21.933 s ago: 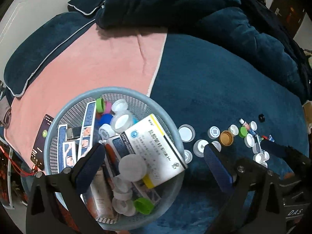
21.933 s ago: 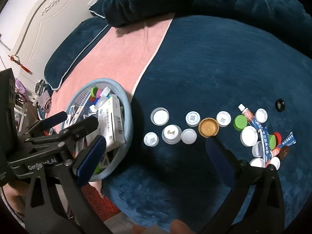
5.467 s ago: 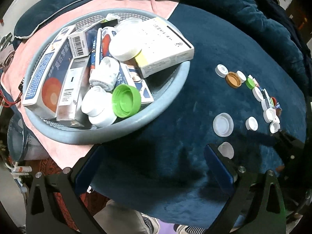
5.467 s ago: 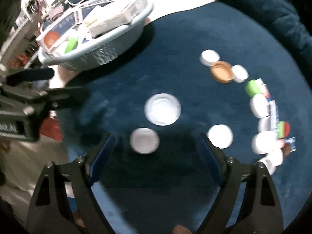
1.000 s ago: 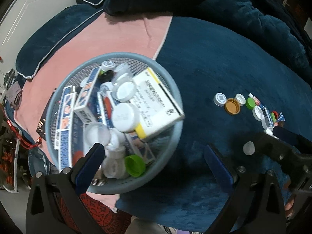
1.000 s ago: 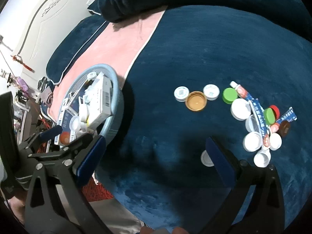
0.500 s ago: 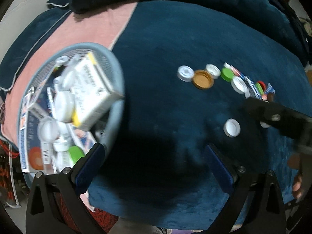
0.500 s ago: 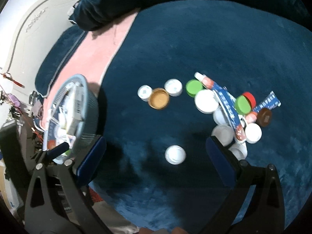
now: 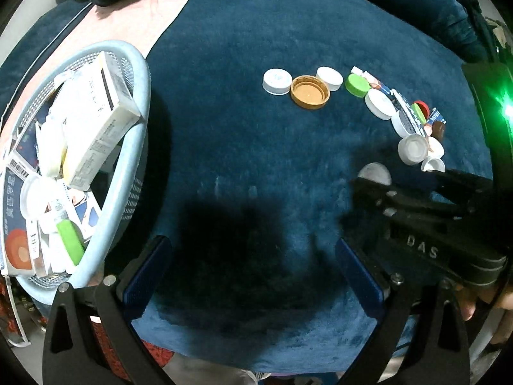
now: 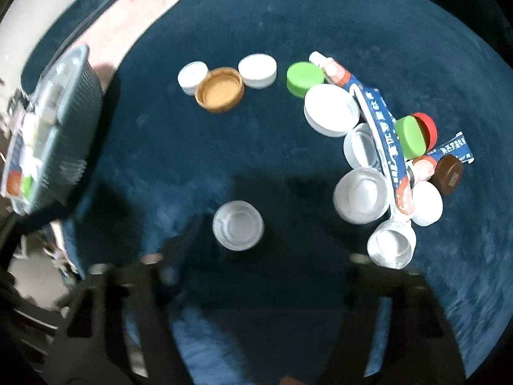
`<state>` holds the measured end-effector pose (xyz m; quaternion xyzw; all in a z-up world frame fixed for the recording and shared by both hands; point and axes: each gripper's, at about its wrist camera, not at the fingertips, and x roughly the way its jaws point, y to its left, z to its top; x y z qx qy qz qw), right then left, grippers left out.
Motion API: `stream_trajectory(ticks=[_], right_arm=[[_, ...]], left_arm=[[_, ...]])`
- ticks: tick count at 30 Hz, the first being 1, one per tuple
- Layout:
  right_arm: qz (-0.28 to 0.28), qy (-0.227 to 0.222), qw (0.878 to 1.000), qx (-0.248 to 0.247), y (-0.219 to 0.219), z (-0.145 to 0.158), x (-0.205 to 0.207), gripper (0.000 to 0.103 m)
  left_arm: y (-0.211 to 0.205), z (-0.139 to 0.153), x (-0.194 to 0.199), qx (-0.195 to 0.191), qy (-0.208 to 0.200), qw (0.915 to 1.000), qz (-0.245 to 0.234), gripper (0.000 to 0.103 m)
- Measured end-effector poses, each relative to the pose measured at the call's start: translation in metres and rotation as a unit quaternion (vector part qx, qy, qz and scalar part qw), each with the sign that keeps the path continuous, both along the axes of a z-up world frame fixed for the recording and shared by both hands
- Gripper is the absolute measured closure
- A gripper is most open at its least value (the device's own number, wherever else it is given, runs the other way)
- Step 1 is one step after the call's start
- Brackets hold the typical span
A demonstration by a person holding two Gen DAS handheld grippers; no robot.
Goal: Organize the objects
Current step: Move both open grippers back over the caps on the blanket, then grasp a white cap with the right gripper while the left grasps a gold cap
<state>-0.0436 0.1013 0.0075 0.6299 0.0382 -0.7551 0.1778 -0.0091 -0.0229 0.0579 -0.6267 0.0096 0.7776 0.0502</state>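
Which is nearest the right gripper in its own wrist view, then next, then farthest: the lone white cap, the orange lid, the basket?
1. Lone white cap, just ahead of the closing right gripper.
2. Orange lid, farther up, middle.
3. Basket, far left edge.

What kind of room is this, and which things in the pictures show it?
Probably a bedroom, with the sorting done on a bed. The caps lie on a soft dark blue blanket over a pink sheet, with a white carved headboard behind. A basket of medicine boxes rests on the bed.
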Motion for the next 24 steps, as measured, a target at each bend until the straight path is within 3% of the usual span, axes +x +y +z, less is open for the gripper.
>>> stream_trajectory(ticks=[1, 2, 5, 12, 16, 22, 24], right_arm=[[0.003, 0.003, 1.0, 0.005, 0.001, 0.0, 0.0, 0.066], [0.001, 0.005, 1.0, 0.003, 0.004, 0.001, 0.0, 0.072], [-0.034, 0.002, 0.999, -0.039, 0.021, 0.01, -0.007, 0.071], [-0.1, 0.006, 0.991, -0.091, 0.059, 0.036, -0.019, 0.071], [-0.13, 0.006, 0.986, -0.104, 0.073, 0.044, -0.026, 0.071], [-0.146, 0.011, 0.983, -0.113, 0.071, 0.051, -0.032, 0.071], [-0.148, 0.011, 0.982, -0.113, 0.069, 0.05, -0.036, 0.071]], left_arm=[[0.0, 0.0, -0.001, 0.004, -0.001, 1.0, 0.001, 0.001], [-0.001, -0.001, -0.001, 0.007, -0.001, 1.0, 0.002, 0.001], [-0.001, -0.002, -0.004, 0.015, 0.005, 0.9999, 0.005, 0.001], [0.011, -0.011, -0.03, 0.073, 0.023, 0.9964, 0.035, 0.001], [0.024, -0.01, -0.051, 0.077, 0.048, 0.995, 0.042, 0.002], [0.033, -0.02, -0.083, 0.068, 0.062, 0.9947, 0.047, 0.01], [0.033, -0.022, -0.085, 0.065, 0.064, 0.9949, 0.042, 0.016]])
